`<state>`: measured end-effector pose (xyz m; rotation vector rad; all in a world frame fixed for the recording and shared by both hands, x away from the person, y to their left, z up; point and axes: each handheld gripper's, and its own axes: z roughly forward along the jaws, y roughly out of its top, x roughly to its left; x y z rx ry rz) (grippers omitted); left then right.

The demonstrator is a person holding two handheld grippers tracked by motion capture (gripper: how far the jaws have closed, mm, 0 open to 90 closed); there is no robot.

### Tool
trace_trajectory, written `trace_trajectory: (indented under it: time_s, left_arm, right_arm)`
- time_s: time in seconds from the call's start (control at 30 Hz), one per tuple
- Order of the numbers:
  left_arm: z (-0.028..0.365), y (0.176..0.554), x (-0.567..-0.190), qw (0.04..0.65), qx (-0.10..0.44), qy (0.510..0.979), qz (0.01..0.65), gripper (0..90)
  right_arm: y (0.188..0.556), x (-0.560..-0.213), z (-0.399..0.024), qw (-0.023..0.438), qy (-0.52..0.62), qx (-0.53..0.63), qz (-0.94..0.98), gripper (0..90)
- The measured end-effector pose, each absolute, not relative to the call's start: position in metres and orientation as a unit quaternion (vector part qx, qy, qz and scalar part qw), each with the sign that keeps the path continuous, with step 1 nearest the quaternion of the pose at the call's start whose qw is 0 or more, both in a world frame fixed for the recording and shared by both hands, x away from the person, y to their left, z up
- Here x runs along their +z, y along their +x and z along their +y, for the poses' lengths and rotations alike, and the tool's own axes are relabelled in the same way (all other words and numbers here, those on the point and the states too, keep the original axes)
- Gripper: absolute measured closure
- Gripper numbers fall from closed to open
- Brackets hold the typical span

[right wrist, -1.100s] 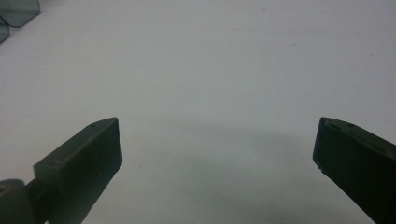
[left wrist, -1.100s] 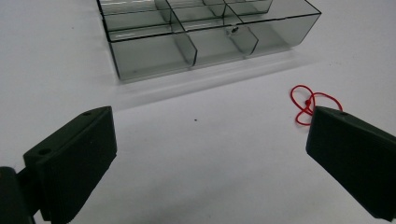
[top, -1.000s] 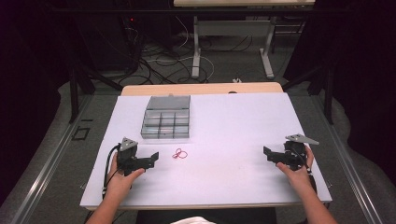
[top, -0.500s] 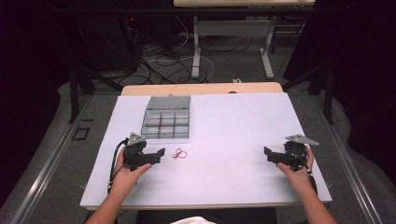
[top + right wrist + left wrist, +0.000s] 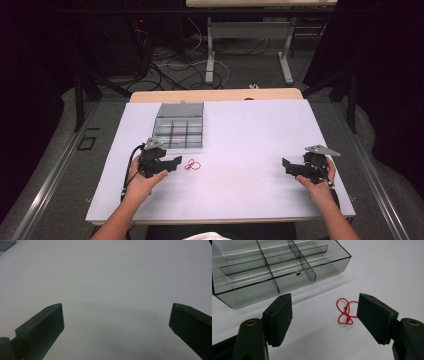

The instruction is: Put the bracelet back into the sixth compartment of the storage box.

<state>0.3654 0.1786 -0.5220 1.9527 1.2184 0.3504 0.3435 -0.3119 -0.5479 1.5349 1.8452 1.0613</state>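
A small red elastic loop (image 5: 192, 165) lies on the white table top just in front of a clear divided plastic box (image 5: 179, 133). My left gripper (image 5: 176, 163) points at the loop from its left. In the left gripper view the loop (image 5: 346, 312) lies ahead, just inside the right jaw. The jaws have just been closing and stand open with nothing between the pads. The box (image 5: 274, 270) lies beyond, with bare compartments. My right gripper (image 5: 286, 165) hovers at the table's right side, jaws wide open (image 5: 116, 322) over bare white surface.
The white table top (image 5: 245, 130) ends at a wooden strip (image 5: 215, 95) at the far edge. Beyond it are cables on the floor and the legs of another table (image 5: 250, 50). The box's corner (image 5: 6, 244) shows in the right gripper view.
My left gripper has moved right and a little forward toward the red loop, and its jaws have narrowed. The right gripper has stayed put.
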Motion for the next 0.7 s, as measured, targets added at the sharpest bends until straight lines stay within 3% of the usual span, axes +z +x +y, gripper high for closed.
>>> trace_trajectory:
  time_s: [0.7]
  left_arm:
    - [0.159,0.379,-0.524,0.383,0.122,0.789,0.465,32.5]
  right_arm:
    - [0.344,-0.549,-0.311,0.253,0.558,0.39,0.687,0.0]
